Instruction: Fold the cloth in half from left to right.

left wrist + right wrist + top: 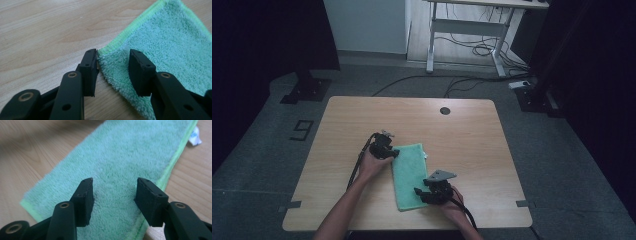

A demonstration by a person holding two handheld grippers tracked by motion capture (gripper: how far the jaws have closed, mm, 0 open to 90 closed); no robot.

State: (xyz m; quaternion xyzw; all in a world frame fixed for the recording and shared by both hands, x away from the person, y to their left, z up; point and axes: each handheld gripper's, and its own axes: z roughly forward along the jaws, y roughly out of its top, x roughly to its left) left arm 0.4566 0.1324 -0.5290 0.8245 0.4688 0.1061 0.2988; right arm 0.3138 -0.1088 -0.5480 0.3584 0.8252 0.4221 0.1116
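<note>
High view: folded green terry-cloth towel lies flat near the middle of the light wooden table, long side running away from the person, bright green stitched hem along its edges. Small white tag sticks out at the towel's far right corner. Left gripper sits at the towel's far left corner, held by the left hand. Right gripper is over the towel's near right part, held by the right hand, grey three-cornered plate on top of it. Black cables trail from both grippers toward the near table edge.

Left gripper view: jaws spread, towel corner between them, left pad just at the fluffy edge, right pad over the cloth; no pinch on the cloth visible. Bare wood to the left of the jaws.

Right gripper view: jaws spread wide above the towel surface, not pressing it. Hem runs along the right side, white tag on the wood past the far corner. Left part of this view is blurred.

Dark round hole near the table's far edge.
</note>
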